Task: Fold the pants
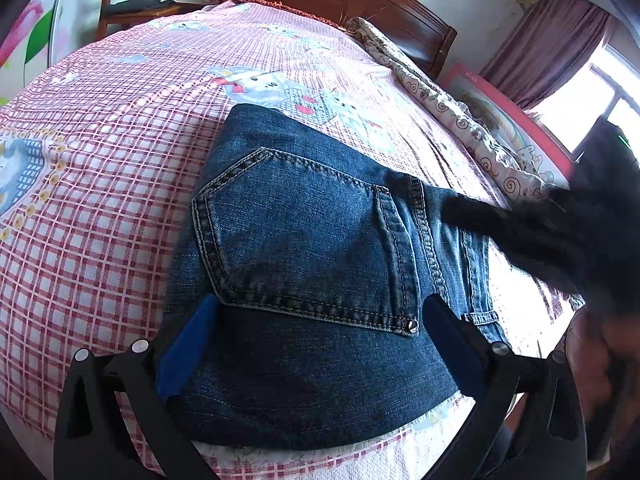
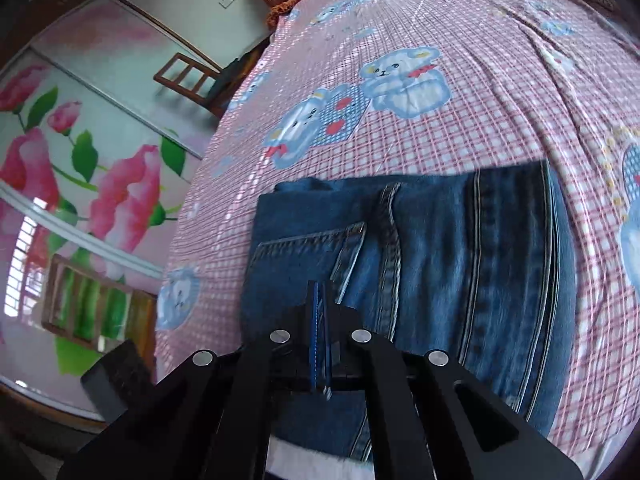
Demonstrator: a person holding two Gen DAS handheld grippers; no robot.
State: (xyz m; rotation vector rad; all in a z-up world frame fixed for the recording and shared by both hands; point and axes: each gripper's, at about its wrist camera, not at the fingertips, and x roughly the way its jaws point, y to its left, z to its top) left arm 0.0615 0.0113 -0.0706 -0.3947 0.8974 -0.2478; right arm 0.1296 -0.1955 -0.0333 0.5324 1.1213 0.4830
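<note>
Lying folded, dark blue jeans point(image 1: 312, 248) show stitched back pocket point(image 1: 304, 240).

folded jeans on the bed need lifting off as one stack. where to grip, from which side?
Likely the thick folded edge nearest the left gripper, coming in low from the near side of the bed. The jeans lie flat in a compact stack; the near edge bundles the layers together. The open jaws already straddle it. The right gripper is shut, holding nothing.
</note>
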